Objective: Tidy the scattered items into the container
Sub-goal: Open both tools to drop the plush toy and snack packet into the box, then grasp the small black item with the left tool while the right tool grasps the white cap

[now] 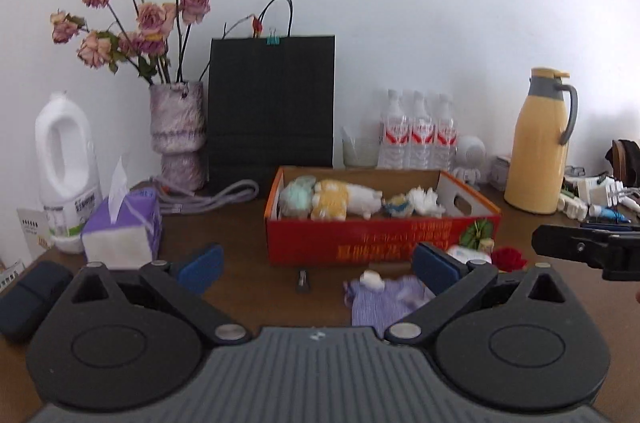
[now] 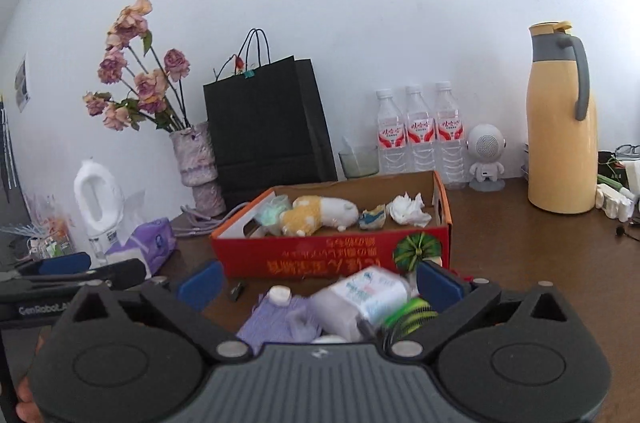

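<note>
Left gripper (image 1: 316, 267): jaws spread wide, empty, over the tabletop (image 1: 240, 223) in front of the red cardboard box (image 1: 380, 239). Between its pads lies a purple cloth (image 1: 380, 303) bearing a white bottle cap (image 1: 371, 279), beside a small dark clip (image 1: 303, 281). The box, mid-table toward the back edge, contains a plush toy (image 1: 340, 199) and crumpled tissue (image 1: 428, 201). Right gripper (image 2: 320, 283): jaws wide, a white packet (image 2: 360, 299) blurred between them, contact indeterminate.
</note>
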A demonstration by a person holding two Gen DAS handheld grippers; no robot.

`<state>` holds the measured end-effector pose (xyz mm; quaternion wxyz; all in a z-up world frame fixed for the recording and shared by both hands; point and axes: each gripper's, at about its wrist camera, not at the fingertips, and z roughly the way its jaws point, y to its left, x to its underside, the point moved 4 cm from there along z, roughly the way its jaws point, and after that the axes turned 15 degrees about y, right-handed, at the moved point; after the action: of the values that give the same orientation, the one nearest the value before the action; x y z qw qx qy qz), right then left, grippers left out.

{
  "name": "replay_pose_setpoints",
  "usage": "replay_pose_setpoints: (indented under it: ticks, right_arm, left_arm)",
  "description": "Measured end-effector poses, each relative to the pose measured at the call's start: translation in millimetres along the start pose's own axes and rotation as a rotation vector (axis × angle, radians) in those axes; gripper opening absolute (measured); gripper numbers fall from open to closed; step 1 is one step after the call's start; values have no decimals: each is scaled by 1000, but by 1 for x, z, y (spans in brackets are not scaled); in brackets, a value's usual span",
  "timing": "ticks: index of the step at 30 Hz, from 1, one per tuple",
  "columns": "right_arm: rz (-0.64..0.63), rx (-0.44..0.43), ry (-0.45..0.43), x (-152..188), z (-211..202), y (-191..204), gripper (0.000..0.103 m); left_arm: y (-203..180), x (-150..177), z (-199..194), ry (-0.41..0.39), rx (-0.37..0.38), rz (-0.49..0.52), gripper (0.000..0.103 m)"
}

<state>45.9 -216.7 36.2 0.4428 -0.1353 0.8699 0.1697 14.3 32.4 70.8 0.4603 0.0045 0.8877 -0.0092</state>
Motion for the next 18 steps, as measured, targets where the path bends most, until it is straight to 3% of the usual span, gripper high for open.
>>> replay_pose_setpoints:
  ticks: [3,6,9,11,13,15,18]
  right_arm:
    - [-135,61,65,41,-13,16,103]
    - [-195,72,128,60,-21,25,96]
    - [-210,28,151,54,-19,31,87]
    - [-210,18,153,39,-10,33,79]
    - [-200,3,176,23,4,32,65]
    - [-188,-1,206,7,24,33,41]
    - [-179,-43,268,-14,63,37,28]
  left_arm:
    - [3,25,-6,35,32,20,103]
    - [9,29,-4,50,-1,39,103]
    - [20,17,13,67,-19,5,103]
    - [28,6,31,92,-15,-16,97]
    - [36,-4,49,120,-11,-34,84]
    - [44,-12,65,141,2,-55,80]
    - [52,-25,92,179,40,-55,74]
